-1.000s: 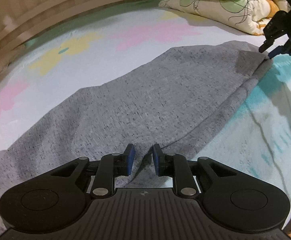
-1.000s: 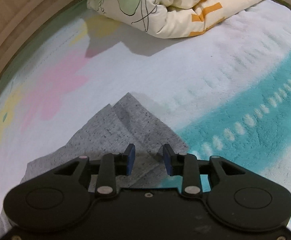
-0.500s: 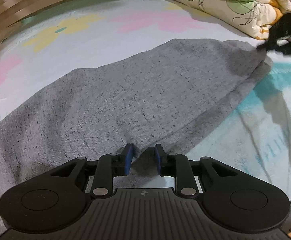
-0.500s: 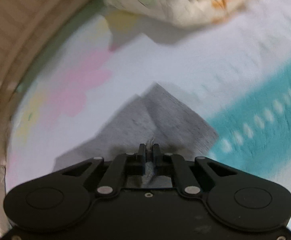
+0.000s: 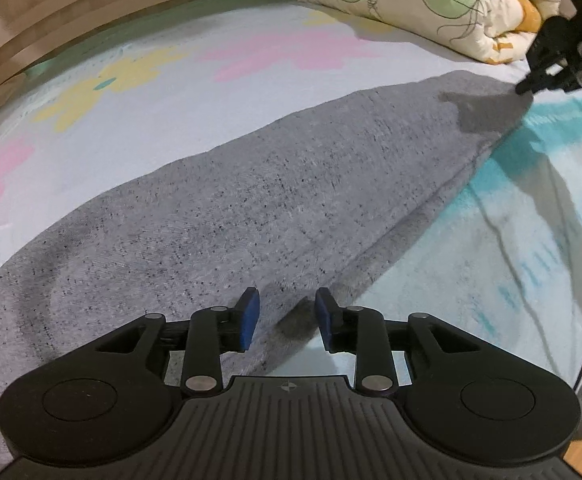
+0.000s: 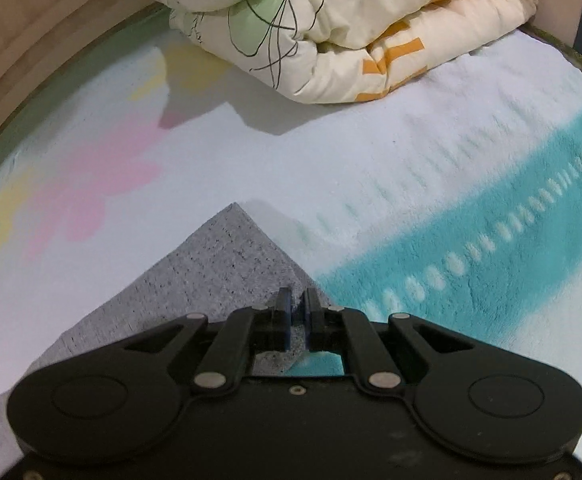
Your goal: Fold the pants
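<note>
Closure of the right gripper [image 6: 295, 312] on a corner of the grey speckled knit pants [image 5: 251, 208] is confirmed. The left gripper [image 5: 287, 314] has just been opening, its jaws apart astride the pants' edge, unclamped. One corner is judged secured for folding.

Pants [image 5: 251, 208] run off left edge; waistband unseen.

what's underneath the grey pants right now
The grey pants lie on a fleece blanket with pink, yellow and teal patches. Around them only blanket shows; whatever sits directly beneath the fabric is covered and cannot be seen.
</note>
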{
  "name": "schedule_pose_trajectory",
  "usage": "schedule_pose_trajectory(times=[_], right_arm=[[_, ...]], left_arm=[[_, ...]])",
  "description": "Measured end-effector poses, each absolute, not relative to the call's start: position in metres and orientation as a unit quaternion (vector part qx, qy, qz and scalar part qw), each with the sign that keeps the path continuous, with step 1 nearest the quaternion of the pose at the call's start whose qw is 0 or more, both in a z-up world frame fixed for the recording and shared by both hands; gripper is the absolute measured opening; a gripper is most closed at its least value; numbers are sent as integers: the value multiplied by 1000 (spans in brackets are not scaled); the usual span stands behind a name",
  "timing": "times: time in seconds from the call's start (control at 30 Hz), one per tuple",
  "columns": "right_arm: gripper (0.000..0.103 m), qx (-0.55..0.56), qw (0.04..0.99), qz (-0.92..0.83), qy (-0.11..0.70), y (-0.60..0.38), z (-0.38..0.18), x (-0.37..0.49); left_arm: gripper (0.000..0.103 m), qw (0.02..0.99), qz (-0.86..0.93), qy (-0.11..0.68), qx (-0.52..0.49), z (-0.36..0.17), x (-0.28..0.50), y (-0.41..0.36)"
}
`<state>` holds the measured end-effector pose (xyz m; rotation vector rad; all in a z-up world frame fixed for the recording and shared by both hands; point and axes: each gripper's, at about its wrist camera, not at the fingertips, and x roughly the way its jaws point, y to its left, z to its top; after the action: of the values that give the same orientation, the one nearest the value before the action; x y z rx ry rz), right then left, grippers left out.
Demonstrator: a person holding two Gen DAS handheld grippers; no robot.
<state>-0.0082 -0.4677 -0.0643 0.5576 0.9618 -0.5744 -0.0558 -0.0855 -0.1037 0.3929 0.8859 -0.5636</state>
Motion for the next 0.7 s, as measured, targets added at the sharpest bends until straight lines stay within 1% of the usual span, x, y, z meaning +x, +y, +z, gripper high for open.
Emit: schedule_pose_trajectory(times=[0.17, 0.23, 0.33, 0.47, 0.53, 0.57, 0.6, 0.63, 0.7], right_arm=[[7, 253, 818, -264, 445, -462, -57, -10], [7, 253, 817, -264, 445, -463, -59, -6], [7, 257, 815, -265, 446, -466, -60, -5], [7, 261, 814, -264, 447, -467, -61, -7], [7, 262, 814, -264, 446, -466, -61, -8], [7, 262, 815, -264, 445, -466, -61, -7], [7, 262, 815, -263, 444, -466, -60, -7], [7, 262, 816, -263, 443, -465, -60, -8], [7, 267, 817, -262, 439, -465, -57, -9]], left_arm=[[31, 839, -270, 409, 237, -114, -68, -87], [33, 837, -269, 406, 249, -118, -69, -87], [41, 838, -263, 398, 265, -122, -69, -88], [42, 845, -243, 394, 267, -122, -54, -88], [38, 845, -252, 398, 254, -123, -47, -85], [29, 845, -258, 399, 245, -122, -46, -84], [14, 845, -263, 401, 238, -120, -45, -83], [11, 847, -263, 402, 229, -117, -46, -83], [9, 853, -264, 399, 207, -106, -50, -79]])
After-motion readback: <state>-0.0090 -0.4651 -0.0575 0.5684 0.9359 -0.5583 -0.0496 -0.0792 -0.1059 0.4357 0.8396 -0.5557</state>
